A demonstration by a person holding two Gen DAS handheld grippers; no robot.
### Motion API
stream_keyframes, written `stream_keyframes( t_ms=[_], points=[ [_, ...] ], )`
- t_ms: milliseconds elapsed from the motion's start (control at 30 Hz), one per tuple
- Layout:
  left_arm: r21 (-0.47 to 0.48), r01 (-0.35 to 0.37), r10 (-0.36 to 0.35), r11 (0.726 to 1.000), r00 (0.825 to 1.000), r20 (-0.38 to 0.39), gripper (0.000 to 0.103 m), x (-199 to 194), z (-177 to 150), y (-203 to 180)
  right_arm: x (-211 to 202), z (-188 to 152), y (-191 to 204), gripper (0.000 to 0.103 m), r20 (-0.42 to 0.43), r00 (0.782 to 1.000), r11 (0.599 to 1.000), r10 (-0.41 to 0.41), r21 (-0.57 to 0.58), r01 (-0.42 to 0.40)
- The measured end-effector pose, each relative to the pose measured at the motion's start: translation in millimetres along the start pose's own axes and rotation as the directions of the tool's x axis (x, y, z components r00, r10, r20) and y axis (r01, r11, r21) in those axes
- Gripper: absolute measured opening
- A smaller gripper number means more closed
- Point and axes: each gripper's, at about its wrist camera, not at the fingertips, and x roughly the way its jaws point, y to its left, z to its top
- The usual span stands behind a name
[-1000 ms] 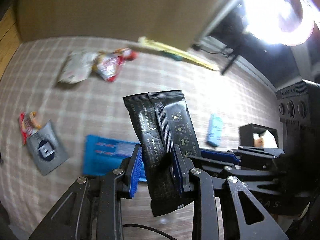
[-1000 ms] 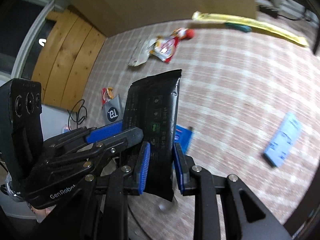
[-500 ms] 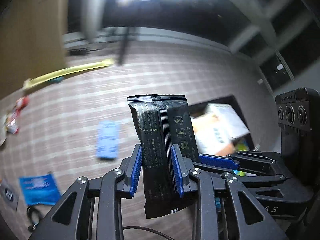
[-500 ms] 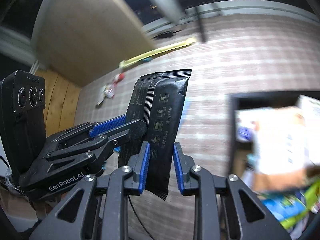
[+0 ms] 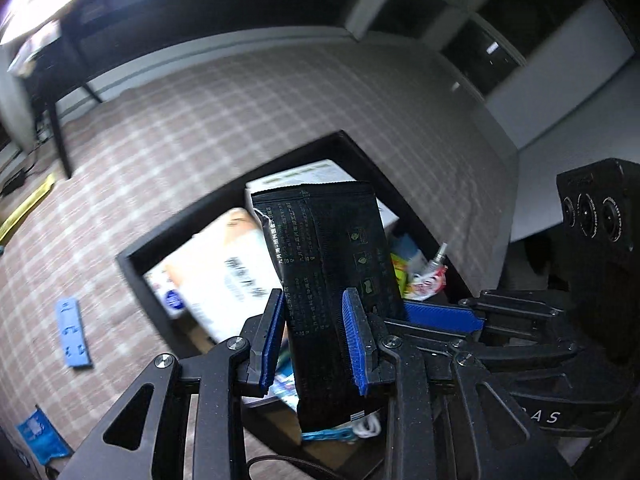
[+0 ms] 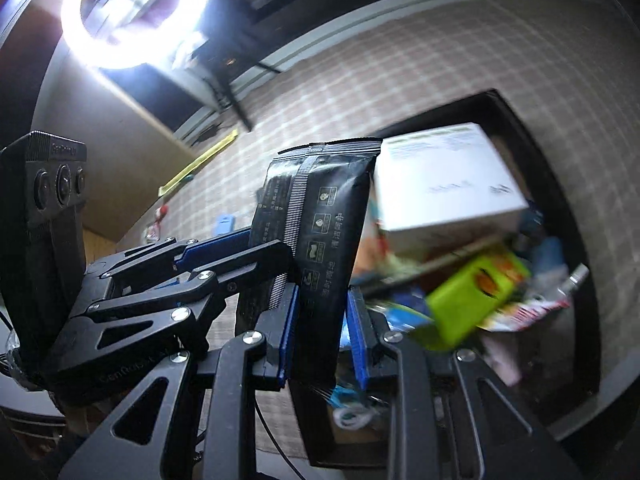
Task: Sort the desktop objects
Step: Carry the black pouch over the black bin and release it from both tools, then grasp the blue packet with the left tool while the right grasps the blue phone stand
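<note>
A black foil packet (image 5: 328,264) stands upright with both grippers shut on it. My left gripper (image 5: 316,312) pinches its lower part between blue pads. One of the right gripper's fingers (image 5: 440,317) reaches in from the right against the packet's edge. In the right wrist view the same packet (image 6: 324,240) sits between the pads of my right gripper (image 6: 322,312), and the left gripper's fingers (image 6: 224,246) come in from the left. The packet hangs above an open black bin (image 5: 132,264) on the checked tablecloth.
The bin (image 6: 560,184) holds a white box (image 6: 440,184), a green carton (image 6: 472,300), a beige pack (image 5: 228,268) and small wrappers. A light-blue packet (image 5: 72,338), a blue pouch (image 5: 40,438) and a yellow strip (image 5: 28,208) lie on the cloth. A ring light (image 6: 136,12) glares behind.
Both grippers, still shut on the black packet, have swung across the table from over the scattered wrappers to over the black bin. The views have rolled with the motion.
</note>
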Motion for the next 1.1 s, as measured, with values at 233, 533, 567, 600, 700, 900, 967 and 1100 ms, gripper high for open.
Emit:
stream_keyframes(
  t_ms=[233,533,567,600,700,900,967,1100],
  points=[
    [0.018,-0.057,0.057,0.998,0.998,0.017,0.027,-4,-2,-2,-18,-2,-19,0.025,0.068,0.99,0.992,-0.122,0.025,0.121],
    [-0.068,-0.122,0.125,0.99,0.991,0.042,0.027,-29,-24,56,-18,5,8,0.025,0.08,0.99,0.991,-0.118,-0.047,0.122],
    [-0.081,-0.133,0.137,0.988,0.99,0.044,0.027,-35,-28,66,-15,6,15,0.026,0.075,0.99,0.991,-0.116,-0.061,0.12],
    [-0.089,-0.141,0.145,0.986,0.988,0.045,0.027,-37,-30,72,-11,7,22,0.027,0.069,0.991,0.99,-0.111,-0.075,0.116],
    [-0.119,-0.182,0.189,0.976,0.981,0.049,0.027,-49,-44,97,4,9,43,0.028,0.047,0.993,0.987,-0.105,-0.121,0.11],
    [-0.184,-0.277,0.287,0.943,0.958,0.029,0.027,-75,-82,162,38,11,87,0.035,-0.008,0.996,0.974,-0.083,-0.212,0.08],
    [-0.214,-0.301,0.312,0.929,0.95,0.018,0.029,-83,-95,184,50,10,102,0.036,-0.026,0.997,0.969,-0.075,-0.24,0.066],
    [-0.245,-0.355,0.365,0.902,0.931,-0.003,0.03,-100,-122,224,74,7,128,0.038,-0.063,0.996,0.96,-0.068,-0.278,0.048]
  ],
)
